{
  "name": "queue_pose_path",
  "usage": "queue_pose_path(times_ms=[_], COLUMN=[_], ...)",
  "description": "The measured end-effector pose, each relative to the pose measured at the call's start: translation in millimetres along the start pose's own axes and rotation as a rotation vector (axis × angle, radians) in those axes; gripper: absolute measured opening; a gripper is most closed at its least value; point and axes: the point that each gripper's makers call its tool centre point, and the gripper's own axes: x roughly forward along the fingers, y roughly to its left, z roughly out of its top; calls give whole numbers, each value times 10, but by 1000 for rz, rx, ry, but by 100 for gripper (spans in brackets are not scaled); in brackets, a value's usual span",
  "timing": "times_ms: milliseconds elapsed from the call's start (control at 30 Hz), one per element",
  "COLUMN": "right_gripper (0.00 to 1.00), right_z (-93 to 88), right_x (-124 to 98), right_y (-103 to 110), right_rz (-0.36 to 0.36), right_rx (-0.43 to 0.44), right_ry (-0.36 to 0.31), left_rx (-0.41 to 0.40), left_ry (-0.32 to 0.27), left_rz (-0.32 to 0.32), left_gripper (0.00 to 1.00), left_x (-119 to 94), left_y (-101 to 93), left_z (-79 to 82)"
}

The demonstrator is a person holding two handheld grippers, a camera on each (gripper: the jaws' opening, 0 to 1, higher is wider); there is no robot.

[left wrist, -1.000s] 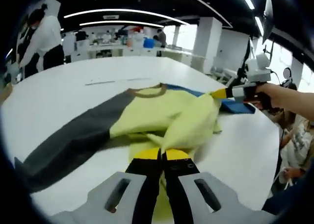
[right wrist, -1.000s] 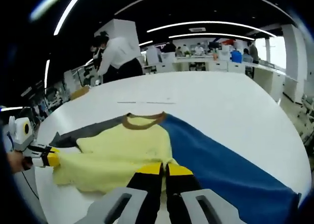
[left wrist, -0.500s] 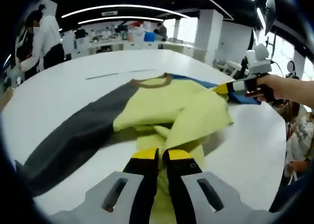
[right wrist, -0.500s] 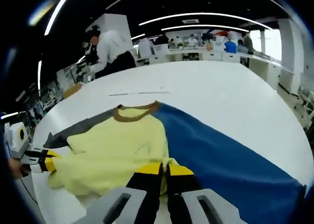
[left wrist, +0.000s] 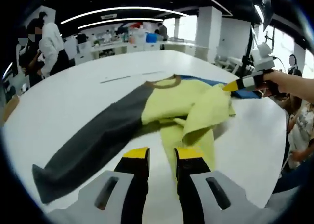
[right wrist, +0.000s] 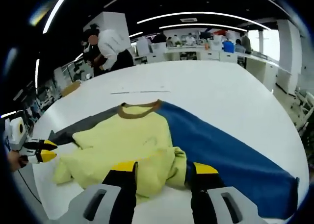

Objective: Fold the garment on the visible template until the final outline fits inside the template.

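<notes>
Garment (right wrist: 142,145) is only partly folded: yellow hem flopped up in a bunch mid-table (right wrist: 221,91), gray sleeve (left wrist: 98,136) and blue sleeve (right wrist: 230,155) both lying flat and unfolded. No template outline I can make out. Left claw (left wrist: 162,155) and right claw (right wrist: 162,169) both gape, holding nothing. Loads of bare table on the far side.

A broad white table (right wrist: 235,94) runs back toward a dark ceiling crossed by long curved light strips (right wrist: 206,14) (they bend with the lens). Along the far wall, at the top centre of the left gripper view, stand white counters (left wrist: 122,46) with blurred clutter, beside a white pillar (left wrist: 208,34) and bright windows (left wrist: 282,52) at the upper right. A person in a white shirt (right wrist: 110,47) stands at the upper left of the right gripper view.
</notes>
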Motion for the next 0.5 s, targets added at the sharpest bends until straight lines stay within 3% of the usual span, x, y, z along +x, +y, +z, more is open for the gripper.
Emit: queue_pose_path(times_ms=[167, 500], right_gripper=[46, 44], right_z=[-75, -331], right_x=[-55, -99], right_y=[145, 392], right_rz=[17, 20], right_rx=[9, -14], right_ry=[19, 47], left_rx=[14, 19], left_ry=[13, 40], left_rz=[4, -15], left_gripper=[20, 23], left_x=[-45, -68], left_y=[3, -93], left_z=[-86, -263])
